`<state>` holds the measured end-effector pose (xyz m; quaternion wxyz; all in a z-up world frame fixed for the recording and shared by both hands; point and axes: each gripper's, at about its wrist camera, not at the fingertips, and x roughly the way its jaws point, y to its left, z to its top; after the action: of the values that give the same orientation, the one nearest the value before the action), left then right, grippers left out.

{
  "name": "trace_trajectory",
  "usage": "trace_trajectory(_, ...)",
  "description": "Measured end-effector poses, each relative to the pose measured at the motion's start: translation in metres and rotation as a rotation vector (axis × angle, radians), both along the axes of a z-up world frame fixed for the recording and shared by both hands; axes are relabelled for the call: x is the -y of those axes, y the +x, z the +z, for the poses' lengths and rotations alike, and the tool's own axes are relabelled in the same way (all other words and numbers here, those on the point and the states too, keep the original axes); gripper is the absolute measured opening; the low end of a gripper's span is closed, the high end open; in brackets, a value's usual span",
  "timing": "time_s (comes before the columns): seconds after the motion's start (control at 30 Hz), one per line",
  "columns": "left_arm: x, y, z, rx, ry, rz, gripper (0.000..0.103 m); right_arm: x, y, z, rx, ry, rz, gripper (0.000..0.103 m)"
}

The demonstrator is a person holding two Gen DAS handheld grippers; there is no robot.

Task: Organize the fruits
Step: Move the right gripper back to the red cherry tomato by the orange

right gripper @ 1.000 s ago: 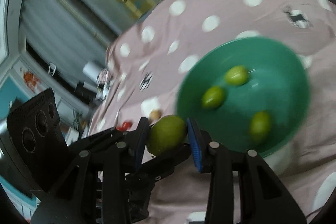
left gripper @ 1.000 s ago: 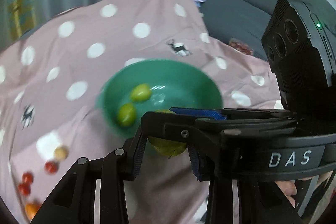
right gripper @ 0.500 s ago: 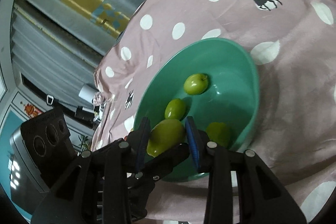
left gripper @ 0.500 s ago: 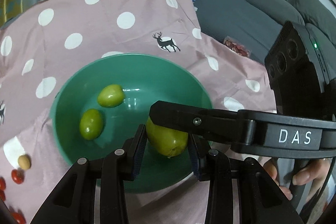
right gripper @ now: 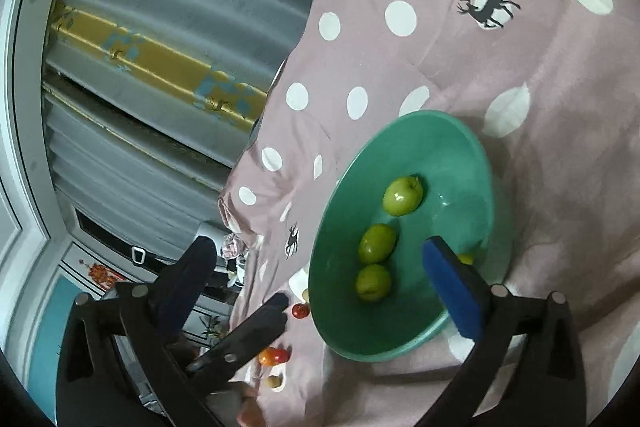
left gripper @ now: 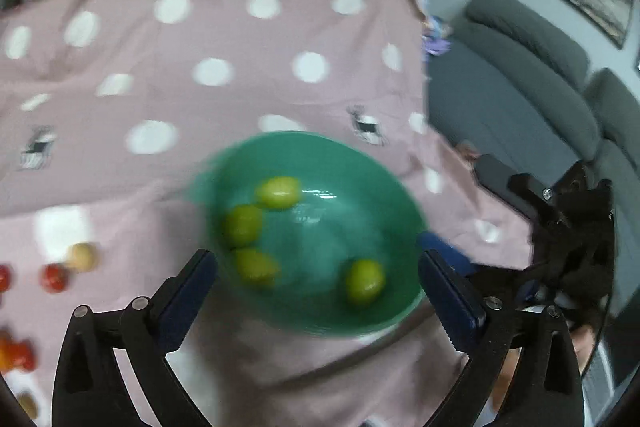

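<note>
Left wrist view: left gripper [left gripper: 318,281] jaws just sprung wide, nothing between; right gripper [right gripper: 316,269] jaws likewise just released, empty; four green fruits [left gripper: 365,281] lie in green bowl [left gripper: 320,147]; withdraw clear of rim, then fetch red fruits [left gripper: 54,277] beside bowl; pink dotted cloth [left gripper: 240,39] covers tabletop; grey sofa [left gripper: 520,67], curtains beyond.

A pink dotted cloth [left gripper: 248,95] lies beside a grey sofa [left gripper: 520,87].
</note>
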<state>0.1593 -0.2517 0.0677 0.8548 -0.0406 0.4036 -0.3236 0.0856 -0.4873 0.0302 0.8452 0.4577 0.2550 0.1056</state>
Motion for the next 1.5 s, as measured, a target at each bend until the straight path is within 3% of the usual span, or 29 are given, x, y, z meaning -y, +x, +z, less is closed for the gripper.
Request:
trace_trajectory(0.07, -0.022, -0.008, 0.003, 0.022, 0.072, 0.077, 0.1, -0.013, 0.005, 0.003, 0.011, 0.009, 0.038, 0.103)
trace_trajectory(0.17, -0.058, -0.02, 0.003, 0.047, 0.138, 0.082, 0.1, -0.038, 0.013, 0.01, 0.02, -0.006, 0.103, 0.103)
trace_trajectory(0.37, -0.144, -0.047, -0.014, 0.093, 0.174, 0.232, 0.1, -0.107, 0.027, 0.022, 0.023, -0.141, 0.25, 0.103)
trace_trajectory(0.43, -0.173, -0.051, -0.024, 0.08, 0.161, 0.292, 0.1, -0.13, 0.032, 0.022, 0.02, -0.168, 0.288, 0.103)
trace_trajectory(0.57, -0.228, -0.043, -0.051, -0.028, 0.087, 0.428, 0.1, -0.171, 0.049, 0.014, 0.031, -0.203, 0.364, 0.103)
trace_trajectory(0.63, -0.238, -0.035, -0.058, -0.079, 0.076, 0.44, 0.1, -0.194, 0.062, 0.007, -0.001, -0.259, 0.41, 0.103)
trace_trajectory(0.73, -0.245, -0.035, -0.062, -0.069, 0.064, 0.439, 0.1, -0.23, 0.078, -0.007, -0.055, -0.349, 0.47, 0.103)
trace_trajectory(0.87, -0.234, -0.035, -0.067, -0.048, 0.119, 0.367, 0.1, -0.269, 0.099, -0.03, -0.135, -0.359, 0.559, 0.102)
trace_trajectory(0.97, -0.231, -0.042, -0.067, -0.032, 0.117, 0.336, 0.1, -0.295, 0.112, -0.045, -0.19, -0.396, 0.609, 0.093)
trace_trajectory(1.13, -0.229, -0.047, -0.077, -0.05, 0.168, 0.327, 0.1, -0.333, 0.12, -0.075, -0.337, -0.604, 0.701, 0.066)
trace_trajectory(1.2, -0.234, -0.047, -0.079, -0.051, 0.154, 0.342, 0.1, -0.338, 0.116, -0.074, -0.313, -0.679, 0.688, 0.06)
trace_trajectory(1.23, -0.237, -0.048, -0.078, -0.046, 0.129, 0.339, 0.1, -0.34, 0.117, -0.075, -0.312, -0.681, 0.685, 0.048)
trace_trajectory(1.3, -0.24, -0.048, -0.078, -0.055, 0.109, 0.336, 0.1, -0.343, 0.119, -0.079, -0.311, -0.659, 0.702, 0.035)
trace_trajectory(1.4, -0.24, -0.048, -0.077, -0.062, 0.106, 0.341, 0.1, -0.354, 0.115, -0.079, -0.285, -0.751, 0.712, 0.03)
trace_trajectory(1.5, -0.237, -0.047, -0.077, -0.064, 0.118, 0.345, 0.1, -0.349, 0.115, -0.08, -0.29, -0.717, 0.704, 0.025)
